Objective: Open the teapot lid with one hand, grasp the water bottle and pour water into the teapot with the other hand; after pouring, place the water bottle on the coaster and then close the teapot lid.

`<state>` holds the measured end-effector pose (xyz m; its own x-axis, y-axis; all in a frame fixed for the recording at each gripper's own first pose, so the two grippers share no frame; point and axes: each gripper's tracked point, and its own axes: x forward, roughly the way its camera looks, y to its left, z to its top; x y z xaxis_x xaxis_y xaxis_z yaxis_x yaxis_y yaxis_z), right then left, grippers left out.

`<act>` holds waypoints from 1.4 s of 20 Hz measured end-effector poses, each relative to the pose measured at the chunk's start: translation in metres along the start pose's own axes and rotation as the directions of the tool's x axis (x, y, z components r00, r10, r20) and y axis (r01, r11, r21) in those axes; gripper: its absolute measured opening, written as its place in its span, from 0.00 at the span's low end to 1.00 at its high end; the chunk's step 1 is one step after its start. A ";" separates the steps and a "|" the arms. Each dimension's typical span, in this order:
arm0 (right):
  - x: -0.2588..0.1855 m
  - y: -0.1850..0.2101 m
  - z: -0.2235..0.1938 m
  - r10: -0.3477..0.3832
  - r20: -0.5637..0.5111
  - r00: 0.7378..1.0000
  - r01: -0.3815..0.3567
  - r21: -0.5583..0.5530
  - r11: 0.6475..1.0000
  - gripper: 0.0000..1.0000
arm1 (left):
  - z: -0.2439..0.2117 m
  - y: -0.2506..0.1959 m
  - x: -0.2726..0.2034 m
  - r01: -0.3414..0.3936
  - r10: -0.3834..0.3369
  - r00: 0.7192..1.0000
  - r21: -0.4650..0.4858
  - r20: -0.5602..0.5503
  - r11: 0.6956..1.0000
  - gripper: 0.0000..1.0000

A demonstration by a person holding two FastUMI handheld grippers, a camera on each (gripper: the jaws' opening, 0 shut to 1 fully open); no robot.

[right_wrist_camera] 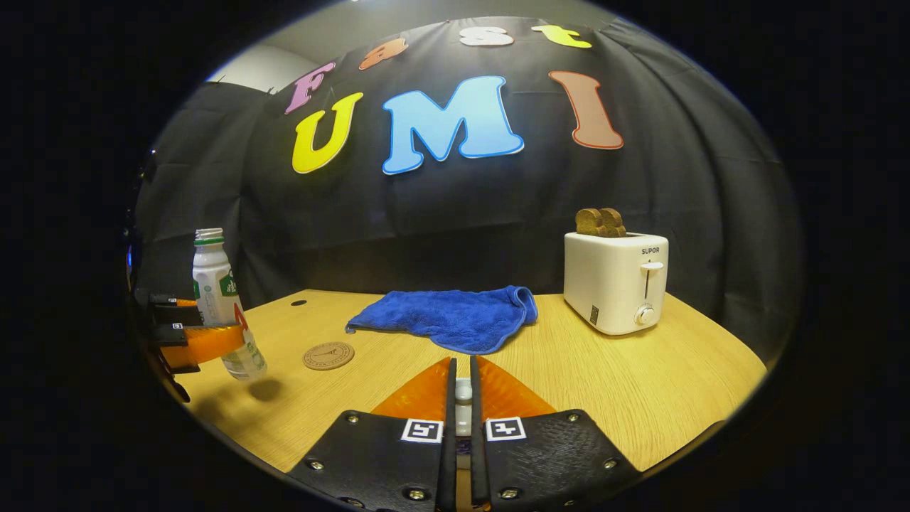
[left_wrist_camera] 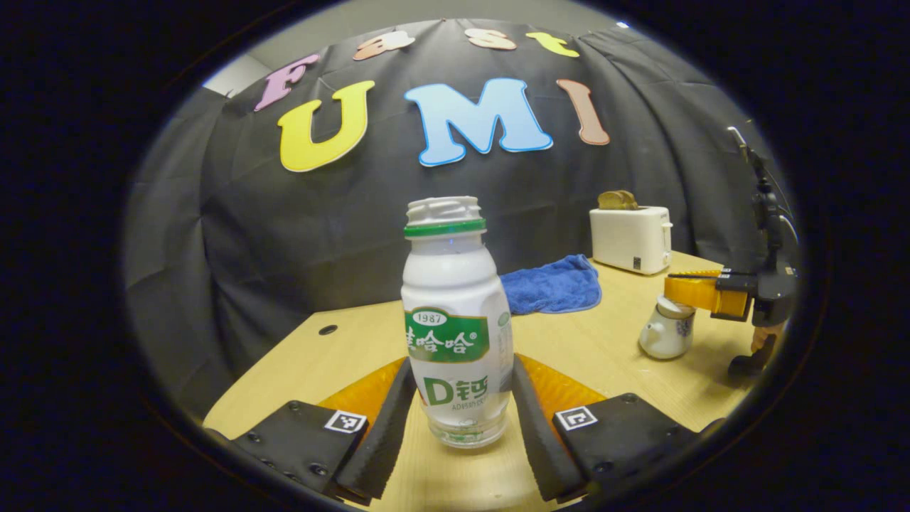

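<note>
A white water bottle (left_wrist_camera: 455, 313) with a green label stands upright between my left gripper's (left_wrist_camera: 463, 366) pads, which are shut on its lower body. In the right gripper view the bottle (right_wrist_camera: 217, 299) hangs a little above the table with its shadow below, held by the left gripper (right_wrist_camera: 206, 341). The round brown coaster (right_wrist_camera: 328, 355) lies just right of it. My right gripper (right_wrist_camera: 462, 363) is shut on the small white lid knob (right_wrist_camera: 463, 402). In the left gripper view that right gripper (left_wrist_camera: 686, 288) sits over the white teapot (left_wrist_camera: 665, 338). I cannot tell whether the lid is raised.
A blue towel (right_wrist_camera: 448, 316) lies crumpled at the back middle of the wooden table (right_wrist_camera: 640, 398). A white toaster (right_wrist_camera: 617, 281) with bread in it stands at the back right. The booth's black cloth wall closes off the rear.
</note>
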<state>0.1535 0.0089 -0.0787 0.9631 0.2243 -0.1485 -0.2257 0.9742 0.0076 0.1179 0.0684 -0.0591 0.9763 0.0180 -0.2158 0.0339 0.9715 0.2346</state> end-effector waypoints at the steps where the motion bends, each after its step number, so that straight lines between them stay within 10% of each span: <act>1: 0.001 0.000 0.000 -0.001 -0.002 1.000 0.001 -0.001 1.000 0.08 | 0.000 0.000 -0.001 -0.001 0.001 1.000 0.001 0.001 1.000 0.81; 18: 0.002 0.003 -0.008 0.008 -0.024 1.000 -0.007 0.064 0.998 0.15 | 0.002 -0.009 0.063 0.042 -0.046 0.998 -0.072 -0.045 0.997 0.82; 19: 0.002 0.006 -0.008 0.025 -0.023 0.999 -0.023 0.087 0.996 0.22 | 0.001 -0.010 0.066 0.050 -0.054 0.997 -0.080 -0.049 0.995 0.82; 23: 0.000 -0.004 -0.007 -0.022 -0.023 0.999 0.023 0.039 0.999 0.98 | 0.000 -0.018 0.083 0.080 -0.085 0.995 -0.085 -0.050 0.993 0.82; 28: -0.006 0.002 0.007 -0.041 0.036 0.999 0.043 -0.041 0.998 0.98 | 0.003 -0.023 0.103 0.091 -0.095 0.995 -0.083 -0.042 0.992 0.87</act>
<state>0.1487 0.0094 -0.0711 0.9763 0.1849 -0.1128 -0.1903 0.9810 -0.0390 0.2182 0.0475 -0.0840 0.9588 -0.0646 -0.2767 0.1051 0.9854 0.1342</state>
